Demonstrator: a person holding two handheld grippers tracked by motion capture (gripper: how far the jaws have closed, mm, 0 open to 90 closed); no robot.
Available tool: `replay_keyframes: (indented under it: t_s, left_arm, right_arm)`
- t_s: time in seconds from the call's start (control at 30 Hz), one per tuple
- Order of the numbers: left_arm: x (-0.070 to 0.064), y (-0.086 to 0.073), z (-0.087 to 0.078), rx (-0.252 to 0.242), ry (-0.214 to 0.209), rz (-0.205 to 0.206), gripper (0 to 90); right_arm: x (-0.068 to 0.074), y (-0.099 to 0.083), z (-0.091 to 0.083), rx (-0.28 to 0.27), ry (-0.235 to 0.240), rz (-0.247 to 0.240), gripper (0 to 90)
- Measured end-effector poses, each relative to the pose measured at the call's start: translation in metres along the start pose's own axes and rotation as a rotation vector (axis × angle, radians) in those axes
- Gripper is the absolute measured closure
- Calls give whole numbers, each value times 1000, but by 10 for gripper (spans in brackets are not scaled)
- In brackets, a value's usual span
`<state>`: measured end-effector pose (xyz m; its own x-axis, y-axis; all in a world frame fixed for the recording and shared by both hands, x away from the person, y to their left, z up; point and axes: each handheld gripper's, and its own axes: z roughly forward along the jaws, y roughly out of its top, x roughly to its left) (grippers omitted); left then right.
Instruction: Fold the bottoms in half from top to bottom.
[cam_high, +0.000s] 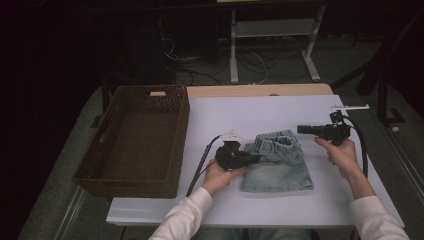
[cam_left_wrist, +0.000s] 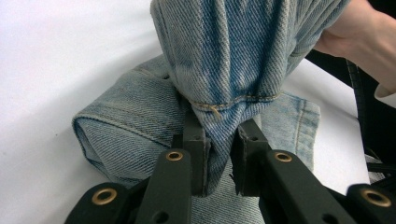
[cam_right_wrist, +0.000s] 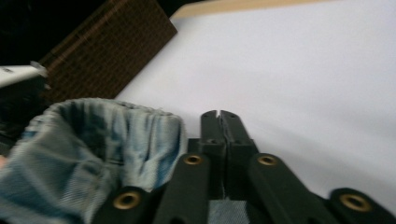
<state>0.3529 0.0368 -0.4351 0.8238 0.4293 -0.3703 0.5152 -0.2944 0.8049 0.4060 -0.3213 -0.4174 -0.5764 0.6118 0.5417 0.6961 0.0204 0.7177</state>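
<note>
Biggest thing here is the white table (cam_high: 240, 200), with loads of bare surface behind and to the right of the work, and a strip free along the near edge too. A wooden edge shows along its far side. Next down is the brown wicker basket (cam_high: 135, 140), sitting on the left part of the table with its near left corner hanging at the table edge. There's a clear lane of white between the basket's right wall and the denim.

The denim shorts (cam_high: 277, 170) lie a bit right of the table's middle, folded, with the elastic waistband end lifted up at the far side. No label or writing on them that I can read, just tan stitching along a hem.

The left gripper (cam_high: 245, 159) is right at the shorts' left side. In its own view (cam_left_wrist: 219, 154) the jaws are nearly closed, pinching a bunched fold of denim between them, hem seam just above the tips.

The right gripper (cam_high: 302, 129) is held up just past the right end of the waistband, apart from it. In its own view (cam_right_wrist: 218, 126) the jaws are pressed fully together with nothing between them, waistband just beside on the left.
</note>
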Motion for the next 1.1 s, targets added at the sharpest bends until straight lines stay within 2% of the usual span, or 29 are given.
replay_keyframes:
  t_s: [0.17, 0.37, 0.57, 0.7, 0.8, 0.93, 1.1]
  left_arm:
    - [0, 0, 0, 0, 0, 1, 774]
    - [-1, 0, 0, 2, 4, 13, 773]
    - [-4, 0, -1, 6, 14, 52, 763]
    - [-4, 0, 0, 15, 2, 47, 743]
    - [-4, 0, -1, 25, -5, 49, 724]
    - [-8, 1, -1, 39, -5, 82, 686]
    - [-9, 2, -1, 64, -10, 80, 655]
  right_arm:
    - [-3, 2, 19, 62, -9, 9, 889]
    - [6, 1, 34, 126, 33, -11, 888]
    - [25, 5, 30, 93, 126, -32, 888]
    - [40, 3, 27, 95, 181, -59, 889]
    - [51, -2, 24, 98, 196, -71, 889]
    - [62, -10, 17, 110, 201, -84, 889]
    - [65, -24, 16, 126, 217, -56, 890]
